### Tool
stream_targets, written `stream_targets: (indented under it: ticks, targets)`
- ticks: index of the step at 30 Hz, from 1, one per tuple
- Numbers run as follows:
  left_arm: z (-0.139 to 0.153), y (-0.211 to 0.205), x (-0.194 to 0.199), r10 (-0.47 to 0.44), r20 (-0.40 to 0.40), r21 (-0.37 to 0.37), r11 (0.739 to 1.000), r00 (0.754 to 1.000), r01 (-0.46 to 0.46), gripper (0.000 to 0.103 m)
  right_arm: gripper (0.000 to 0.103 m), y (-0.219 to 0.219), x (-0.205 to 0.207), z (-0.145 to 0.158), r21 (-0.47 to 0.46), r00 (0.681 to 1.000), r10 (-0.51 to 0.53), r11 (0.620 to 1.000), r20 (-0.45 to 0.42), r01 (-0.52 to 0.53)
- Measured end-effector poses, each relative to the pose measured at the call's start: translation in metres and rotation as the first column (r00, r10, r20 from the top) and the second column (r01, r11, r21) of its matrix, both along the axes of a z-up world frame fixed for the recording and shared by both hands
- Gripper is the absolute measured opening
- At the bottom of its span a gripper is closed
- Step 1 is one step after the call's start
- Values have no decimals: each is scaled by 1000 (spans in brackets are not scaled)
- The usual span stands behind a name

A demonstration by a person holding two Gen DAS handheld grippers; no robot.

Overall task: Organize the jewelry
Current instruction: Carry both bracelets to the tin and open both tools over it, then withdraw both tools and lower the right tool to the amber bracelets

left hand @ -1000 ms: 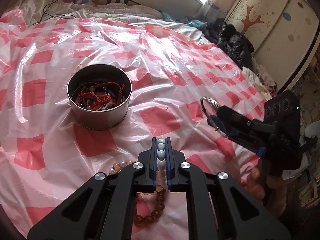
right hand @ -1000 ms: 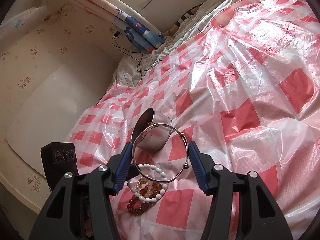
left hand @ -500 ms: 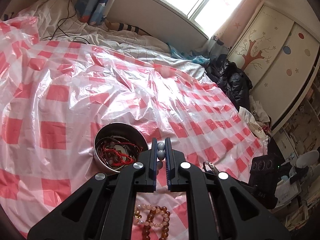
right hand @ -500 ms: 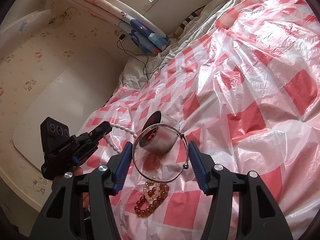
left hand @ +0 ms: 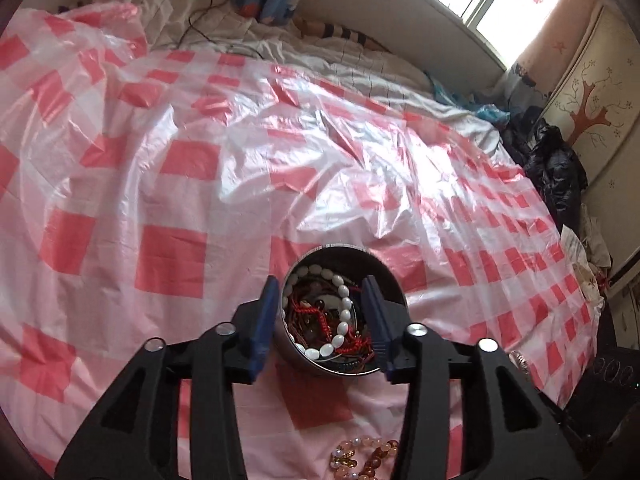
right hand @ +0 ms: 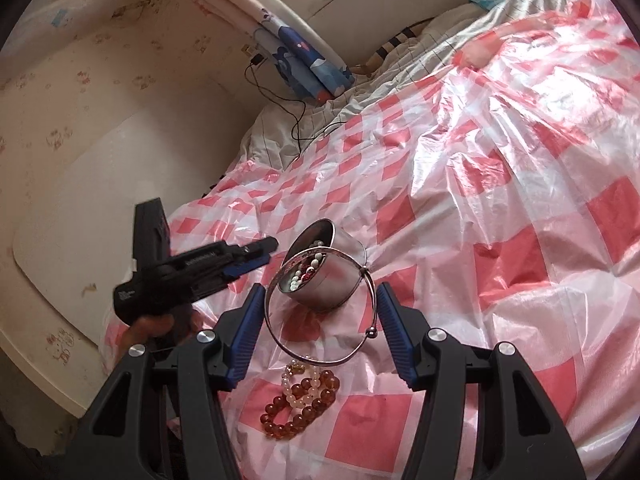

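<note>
The left gripper [left hand: 320,312] is opening with nothing between its jaws; the white bead bracelet [left hand: 340,312] lies in the tin [left hand: 394,292] below. The silver bangle [right hand: 322,306] is clamped in the right gripper [right hand: 320,312]; the smooth rim could slip free over the bed [right hand: 520,160].

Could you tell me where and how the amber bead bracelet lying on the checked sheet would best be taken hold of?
Grip the amber bead bracelet on its outer arc nearest the camera, coming from above with one finger inside the loop and one outside. It lies flat and coiled against a pale bead bracelet, so its far side is crowded. The right gripper holds a silver bangle; the left gripper, jaws opening, is probably freer.
</note>
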State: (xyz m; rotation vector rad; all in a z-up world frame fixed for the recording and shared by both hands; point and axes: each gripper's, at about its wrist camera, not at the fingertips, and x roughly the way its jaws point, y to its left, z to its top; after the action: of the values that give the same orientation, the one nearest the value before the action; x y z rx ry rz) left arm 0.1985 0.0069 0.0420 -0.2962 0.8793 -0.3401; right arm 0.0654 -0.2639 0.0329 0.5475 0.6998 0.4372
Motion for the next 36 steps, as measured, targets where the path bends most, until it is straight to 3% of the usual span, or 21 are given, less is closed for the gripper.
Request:
stream_targets:
  ticks: [8, 12, 16, 21, 26, 30, 36]
  targets:
    - [16, 55, -13, 104, 8, -78, 992, 995, -103, 57, 56, 72, 57, 13, -187, 990, 133, 975, 38, -124]
    - [19, 66, -18, 122, 14, -66, 990, 992, -121, 61, 56, 103, 90, -1, -285, 984, 176, 944, 3, -168]
    - [22, 70, -22, 119, 22, -50, 992, 993, -118, 64, 58, 113, 111, -18, -405, 987, 150, 900, -55, -159]
    - [24, 67, -31, 97, 28, -11, 995, 995, -97, 69, 73, 92, 74, 3, -427, 990, 143, 895, 8, -126]
    - [22, 57, -47, 51, 32, 50, 997, 998, -53, 72, 76, 65, 21, -4, -410, 988, 148, 899, -49, -155]
    - [14, 45, -65, -2, 31, 128, 992, 1000, -2, 74, 77, 45, -15, -16, -348, 991, 105, 929, -84, -128]
    - [-1, 26, -90, -59, 24, 235, 971, 998, 51, 75, 78, 40, -28, -25, -307, 994, 64, 948, -88, -88]
